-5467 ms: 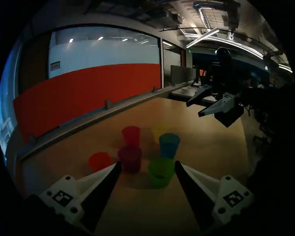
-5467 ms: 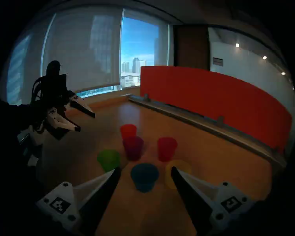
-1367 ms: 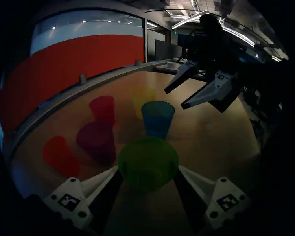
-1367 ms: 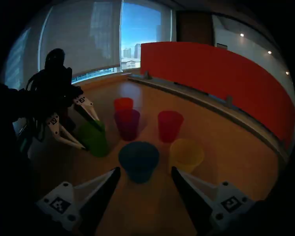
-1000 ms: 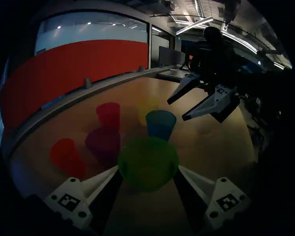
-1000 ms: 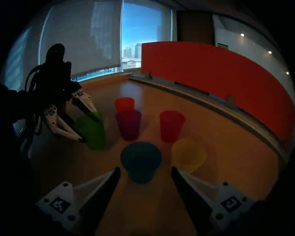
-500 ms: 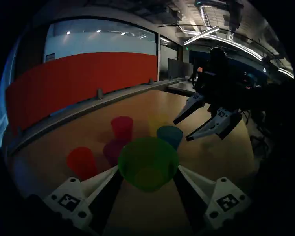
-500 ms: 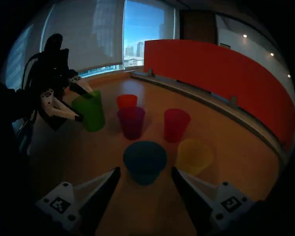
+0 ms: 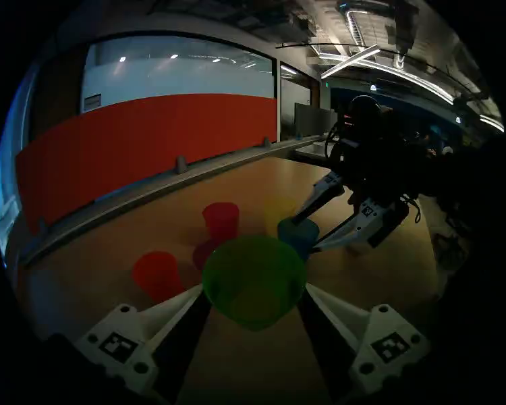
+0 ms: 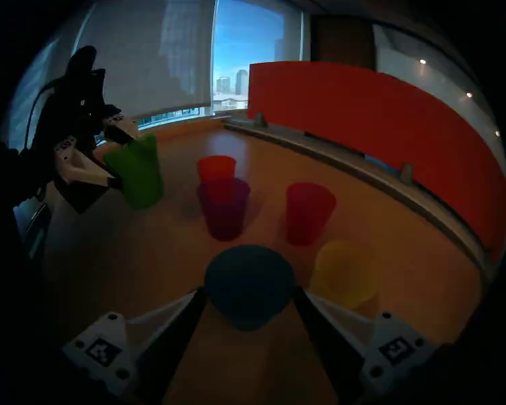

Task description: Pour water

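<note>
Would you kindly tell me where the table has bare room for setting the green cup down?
Bare table lies below the held green cup, beside the purple cup and blue cup. Another strip runs between the yellow cup and the rail. The middle, around the red cup, is crowded.

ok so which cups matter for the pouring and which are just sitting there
In use: green plastic cup, held by left gripper; blue plastic cup, flanked by right gripper.
Idle: purple plastic cup, orange plastic cup, red plastic cup, yellow plastic cup.
</note>
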